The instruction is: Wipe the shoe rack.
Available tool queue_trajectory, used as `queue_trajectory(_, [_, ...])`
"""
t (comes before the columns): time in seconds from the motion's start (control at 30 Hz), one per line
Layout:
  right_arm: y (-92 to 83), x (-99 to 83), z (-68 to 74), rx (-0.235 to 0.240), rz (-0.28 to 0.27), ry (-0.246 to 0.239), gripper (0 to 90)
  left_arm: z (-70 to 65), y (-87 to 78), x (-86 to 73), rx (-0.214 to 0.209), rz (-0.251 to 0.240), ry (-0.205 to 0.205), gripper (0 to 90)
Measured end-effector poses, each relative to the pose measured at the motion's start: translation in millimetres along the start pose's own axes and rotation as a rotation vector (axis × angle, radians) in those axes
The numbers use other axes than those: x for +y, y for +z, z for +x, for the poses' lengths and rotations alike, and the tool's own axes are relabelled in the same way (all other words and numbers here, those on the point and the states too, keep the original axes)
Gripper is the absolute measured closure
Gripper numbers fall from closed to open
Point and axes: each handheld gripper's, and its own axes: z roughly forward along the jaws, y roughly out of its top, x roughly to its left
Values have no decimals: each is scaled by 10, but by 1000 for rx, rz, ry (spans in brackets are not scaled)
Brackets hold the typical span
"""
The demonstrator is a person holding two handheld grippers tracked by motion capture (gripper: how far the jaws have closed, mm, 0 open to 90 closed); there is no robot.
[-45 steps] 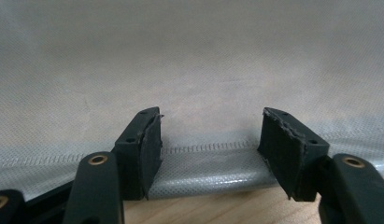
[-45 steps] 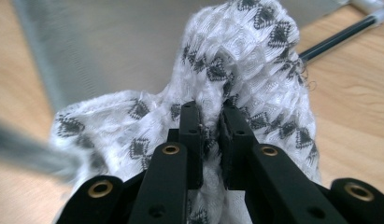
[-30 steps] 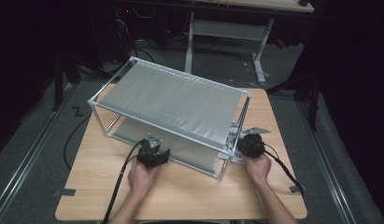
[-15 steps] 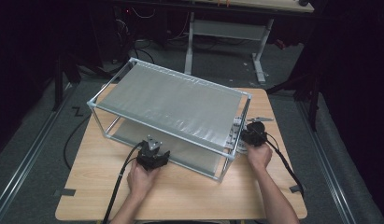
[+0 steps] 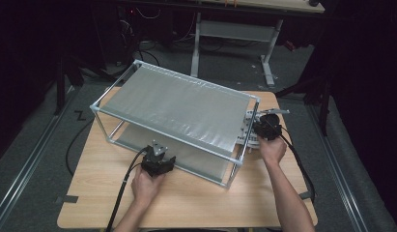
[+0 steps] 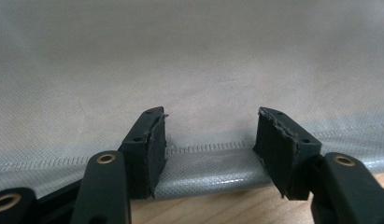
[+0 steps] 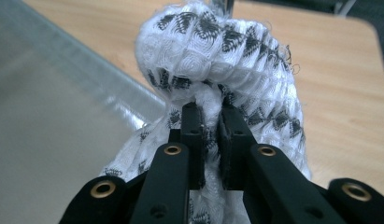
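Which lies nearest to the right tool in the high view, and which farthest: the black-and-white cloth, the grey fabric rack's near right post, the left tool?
1. Black-and-white patterned cloth: pinched in the right tool.
2. Grey fabric rack's near right post: toward the table's front.
3. Left tool: farther left, at the rack's front bottom edge.

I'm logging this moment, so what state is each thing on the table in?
Rack: upright on the table, two grey fabric shelves stretched flat.
Cloth: bunched, lifted at the rack's end.
Right gripper: shut on the cloth.
Left gripper: open, jaws either side of the lower shelf's hem.
Table: level.
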Motion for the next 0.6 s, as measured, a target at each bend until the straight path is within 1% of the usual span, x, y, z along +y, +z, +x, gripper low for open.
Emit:
queue_trajectory(0.23, [-251,193,-26,0,-78,-21,825,0,-1,-1,-2,0,1,431])
queue_trajectory(0.33, [-329,238,-21,5,-111,-17,826,-5,-3,-2,-3,-1,4,434])
queue_trajectory(0.4, [-316,226,-7,-6,-106,-30,826,-4,-3,-2,-3,-1,3,435])
queue_trajectory(0.47, [-264,191,-6,-5,-91,-30,826,-4,-3,-2,-3,-1,3,435])
queue_trajectory(0.53, [-195,131,-8,-4,-73,-15,827,-3,-3,-2,-4,-2,2,435])
queue_trajectory(0.6, [-96,29,-6,2,-48,6,827,-1,-6,-3,-5,-1,3,435])
